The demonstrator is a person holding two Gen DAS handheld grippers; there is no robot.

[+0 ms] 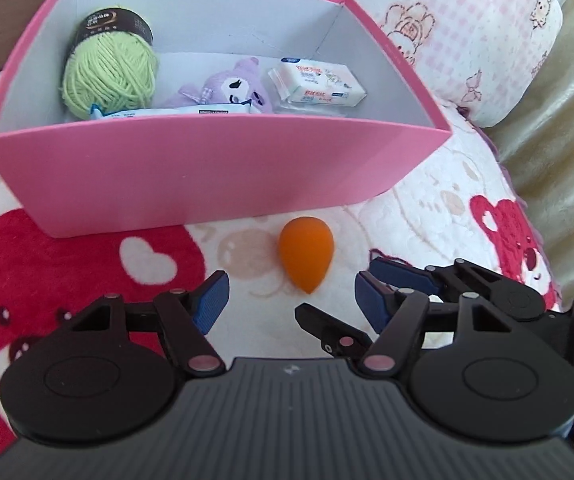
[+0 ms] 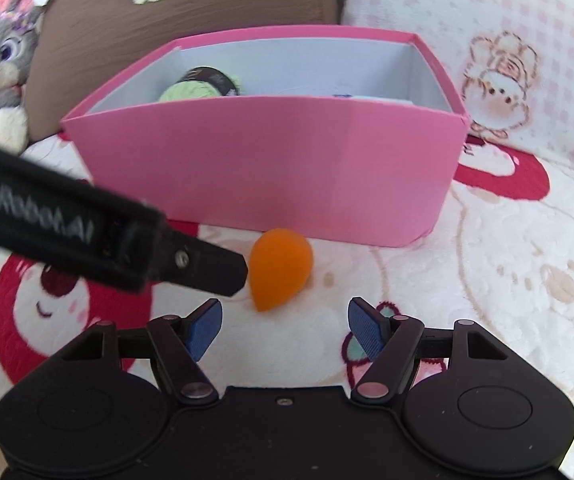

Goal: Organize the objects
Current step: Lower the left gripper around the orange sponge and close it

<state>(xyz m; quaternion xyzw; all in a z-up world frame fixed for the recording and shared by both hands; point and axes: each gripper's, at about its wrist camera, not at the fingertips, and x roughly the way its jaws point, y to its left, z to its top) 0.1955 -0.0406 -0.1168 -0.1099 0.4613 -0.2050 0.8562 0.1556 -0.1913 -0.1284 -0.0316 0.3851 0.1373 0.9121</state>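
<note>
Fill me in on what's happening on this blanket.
A person is tidying small items into a pink box with a pair of tongs in each hand. Already inside are a ball of green yarn, a purple plush toy and a tissue pack. An orange teardrop sponge lies on the blanket just in front of the box. Both the left tongs and the right tongs are open, pointed at it from close by, neither gripping it.
</note>
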